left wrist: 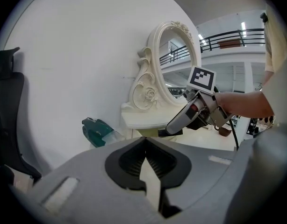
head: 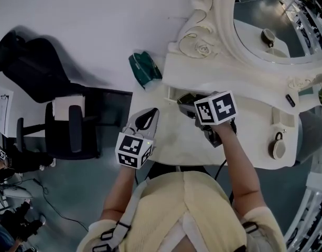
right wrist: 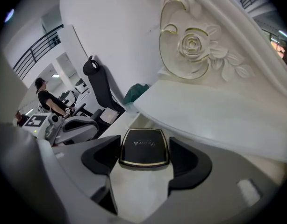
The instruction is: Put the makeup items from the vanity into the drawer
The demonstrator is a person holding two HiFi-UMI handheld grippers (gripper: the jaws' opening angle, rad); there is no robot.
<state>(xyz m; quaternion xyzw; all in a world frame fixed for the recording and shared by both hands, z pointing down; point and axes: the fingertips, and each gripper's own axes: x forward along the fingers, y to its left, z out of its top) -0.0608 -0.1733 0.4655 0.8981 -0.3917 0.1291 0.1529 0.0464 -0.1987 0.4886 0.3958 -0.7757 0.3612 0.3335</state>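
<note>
A flat black compact (right wrist: 144,147) with a gold rim sits between the jaws of my right gripper (right wrist: 144,158), which is shut on it. In the head view that gripper (head: 188,103) holds the compact (head: 186,98) just in front of the raised shelf (head: 224,72) under the ornate mirror. From the left gripper view the right gripper (left wrist: 174,127) hangs a little above the vanity top with the dark compact at its tip. My left gripper (head: 146,121) hovers over the vanity's left front part, shut with nothing in it.
On the vanity top (head: 255,125) lie a round cream item (head: 278,146) at the right and a small black stick (head: 290,100) near the shelf. A teal bag (head: 145,69) leans at the vanity's left end. A black office chair (head: 72,125) stands left.
</note>
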